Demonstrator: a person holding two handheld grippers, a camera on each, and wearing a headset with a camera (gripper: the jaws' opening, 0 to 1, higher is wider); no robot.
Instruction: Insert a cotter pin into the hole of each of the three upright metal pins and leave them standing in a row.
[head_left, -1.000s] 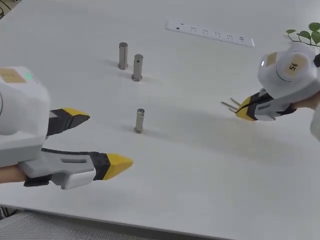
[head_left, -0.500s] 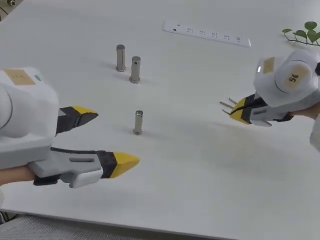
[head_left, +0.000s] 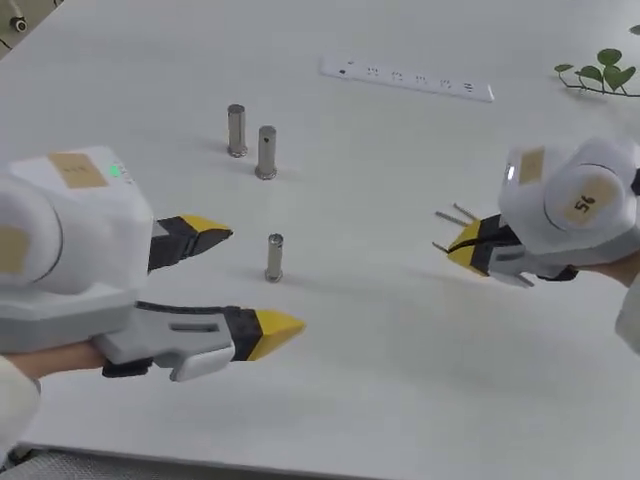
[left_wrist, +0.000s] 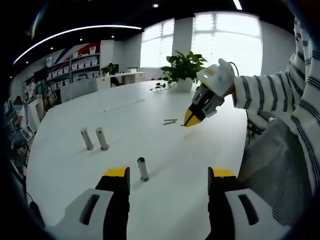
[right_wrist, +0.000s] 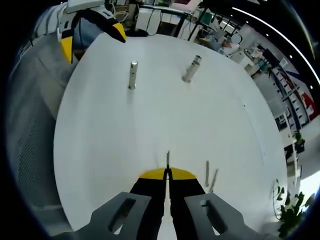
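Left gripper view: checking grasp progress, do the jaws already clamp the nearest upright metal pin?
No, the left gripper is open, and the metal pin stands free ahead.

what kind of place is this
Likely an open-plan office or lab: a long white table, shelves of boxes on the far wall, a potted plant by big windows.
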